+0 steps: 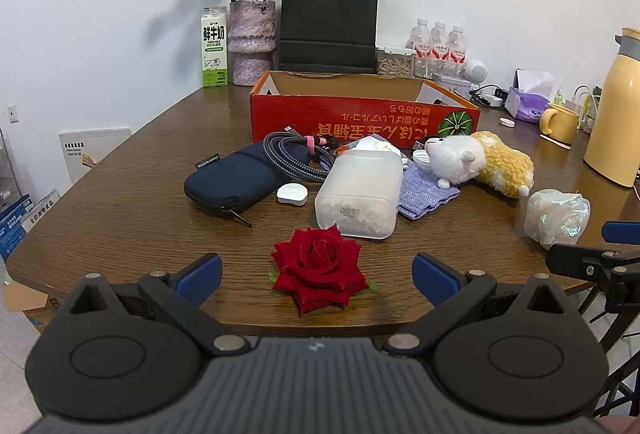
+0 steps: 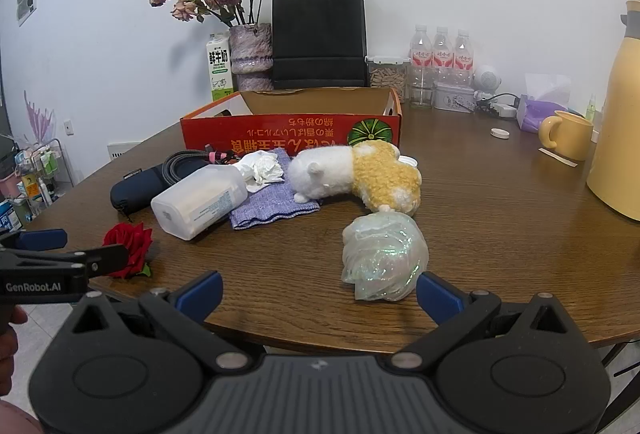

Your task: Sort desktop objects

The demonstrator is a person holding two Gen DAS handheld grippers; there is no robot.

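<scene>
Cluttered counter [image 1: 120,202] ahead, my left gripper [image 1: 318,276] and right gripper [image 2: 320,294] both gape empty, so I risk nudging the red rose [image 1: 320,268] off the near edge.

A grained wooden table [image 1: 120,202] bears a velvety red rose [image 1: 320,268], a frosted plastic container [image 1: 360,194], a fluffy plush toy [image 2: 360,174] and an iridescent crinkled bag [image 2: 384,258].

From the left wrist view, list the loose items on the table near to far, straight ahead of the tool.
Red rose → frosted plastic container → coiled cable → red cardboard box → black paper bag.
</scene>
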